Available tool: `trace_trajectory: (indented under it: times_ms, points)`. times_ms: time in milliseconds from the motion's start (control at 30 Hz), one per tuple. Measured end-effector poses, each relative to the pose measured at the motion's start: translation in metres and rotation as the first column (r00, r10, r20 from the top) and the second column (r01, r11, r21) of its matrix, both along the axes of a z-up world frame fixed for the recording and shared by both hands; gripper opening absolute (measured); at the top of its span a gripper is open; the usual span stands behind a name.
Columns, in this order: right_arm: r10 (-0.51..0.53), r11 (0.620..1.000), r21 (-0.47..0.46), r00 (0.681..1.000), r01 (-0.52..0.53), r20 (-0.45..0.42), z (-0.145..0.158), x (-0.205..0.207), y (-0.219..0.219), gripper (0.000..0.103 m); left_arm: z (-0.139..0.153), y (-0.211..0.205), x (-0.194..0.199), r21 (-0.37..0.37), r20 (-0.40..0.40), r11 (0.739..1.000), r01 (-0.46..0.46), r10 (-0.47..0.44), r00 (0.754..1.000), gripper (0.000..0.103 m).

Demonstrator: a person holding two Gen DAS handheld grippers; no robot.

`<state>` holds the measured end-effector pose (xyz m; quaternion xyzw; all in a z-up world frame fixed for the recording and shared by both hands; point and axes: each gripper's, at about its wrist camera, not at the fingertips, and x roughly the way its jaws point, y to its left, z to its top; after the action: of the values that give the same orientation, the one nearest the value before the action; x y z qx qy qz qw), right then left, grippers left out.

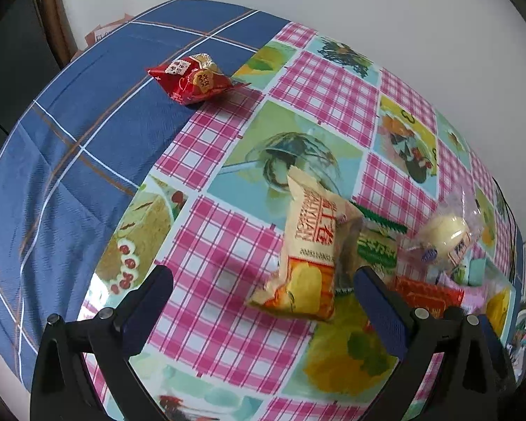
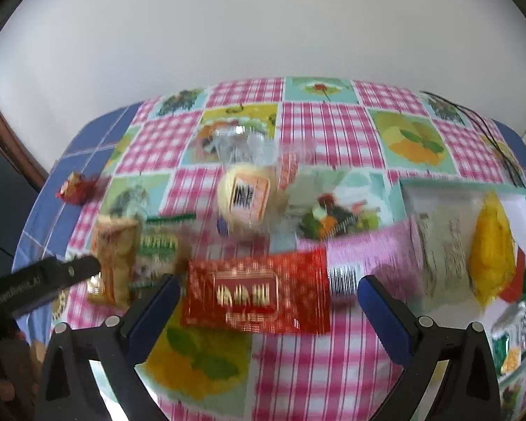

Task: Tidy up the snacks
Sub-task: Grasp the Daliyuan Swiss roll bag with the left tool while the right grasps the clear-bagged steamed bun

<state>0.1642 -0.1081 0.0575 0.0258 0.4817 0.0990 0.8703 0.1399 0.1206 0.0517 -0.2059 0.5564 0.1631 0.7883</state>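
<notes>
mid-sort: both hand-held grippers released, lining up on the loose snacks

left hand-held gripper (image 1: 263, 301) gapes empty around the cream packet (image 1: 310, 249), which leans on the green packet (image 1: 377, 251); next it needs to settle lower and pinch. right hand-held gripper (image 2: 266, 298) hangs unclenched over the red foil packet (image 2: 256, 291) mid-surface. only the right view shows the white tray (image 2: 519, 207) with sorted packs at the surface's right edge; only the left shows the red snack (image 1: 196, 78) clearly, near the far left edge.
</notes>
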Motion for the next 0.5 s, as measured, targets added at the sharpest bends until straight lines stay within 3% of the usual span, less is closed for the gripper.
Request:
trace_trajectory:
  times_ms: [300,500]
  points:
    - [-0.059,0.996,0.065,0.998,0.057,0.029,-0.007,0.036,-0.002,0.102,-0.009,0.006,0.016,-0.034,0.012,0.999,-0.009,0.010,1.000,0.102]
    - [-0.072,0.992,0.102,0.997,0.070,0.017,-0.023,0.050,0.004,0.095,-0.014,0.007,0.024,-0.034,0.010,0.999,-0.021,0.021,1.000,0.101]
